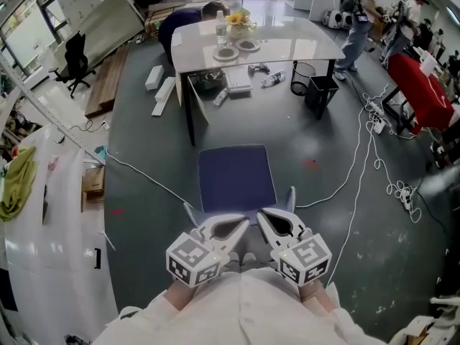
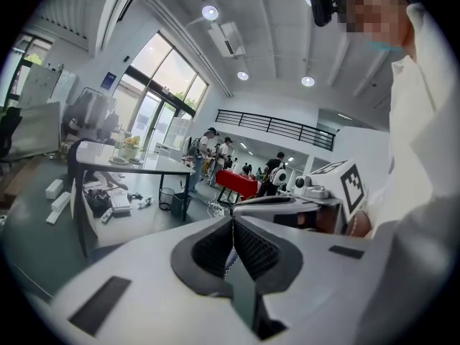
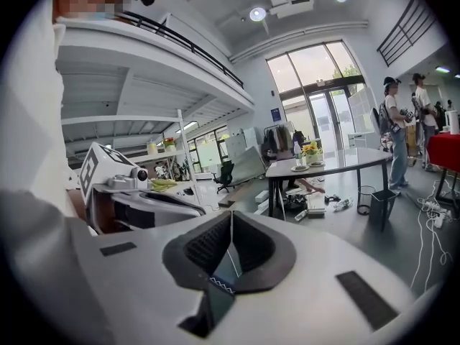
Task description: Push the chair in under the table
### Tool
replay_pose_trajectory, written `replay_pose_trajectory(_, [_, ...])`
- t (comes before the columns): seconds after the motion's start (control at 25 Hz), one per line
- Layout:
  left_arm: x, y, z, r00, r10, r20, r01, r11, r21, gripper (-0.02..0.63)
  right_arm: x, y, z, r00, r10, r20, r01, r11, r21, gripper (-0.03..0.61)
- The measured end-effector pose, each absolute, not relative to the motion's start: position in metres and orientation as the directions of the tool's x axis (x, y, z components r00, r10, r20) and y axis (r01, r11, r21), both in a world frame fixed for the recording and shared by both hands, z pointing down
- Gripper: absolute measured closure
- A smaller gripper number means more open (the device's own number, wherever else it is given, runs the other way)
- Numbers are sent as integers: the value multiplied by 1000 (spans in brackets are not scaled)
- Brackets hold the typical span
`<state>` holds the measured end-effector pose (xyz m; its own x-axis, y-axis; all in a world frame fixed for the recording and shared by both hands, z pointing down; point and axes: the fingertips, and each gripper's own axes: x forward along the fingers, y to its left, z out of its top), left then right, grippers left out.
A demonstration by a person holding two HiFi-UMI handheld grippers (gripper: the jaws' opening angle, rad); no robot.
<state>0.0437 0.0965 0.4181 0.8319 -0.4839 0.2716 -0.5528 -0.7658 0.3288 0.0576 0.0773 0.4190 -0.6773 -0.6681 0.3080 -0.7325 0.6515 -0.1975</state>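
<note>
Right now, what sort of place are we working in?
Probably an open-plan lab or workshop hall: loose cables trail over the grey floor, a white table stands with a blue chair short of it, and people work around a red-covered table nearby.

The left gripper (image 1: pixel 230 227) and right gripper (image 1: pixel 282 225) have white shells and black ribbed pads (image 2: pixel 214 250). Behind each sits a marker cube (image 1: pixel 192 259) (black-and-white squares), then pale sleeves (image 1: pixel 237 307).
</note>
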Motion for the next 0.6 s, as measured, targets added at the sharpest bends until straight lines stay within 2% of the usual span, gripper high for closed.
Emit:
replay_pose_trajectory(0.28, [43, 88, 427, 817, -483, 315, -566, -776, 277, 599, 57, 76, 428, -699, -636, 328, -710, 671, -212, 545])
replay_pose_trajectory(0.6, [30, 95, 457, 780, -476, 406, -581, -791, 190, 598, 67, 71, 446, -671, -620, 407, -718, 681, -147, 545])
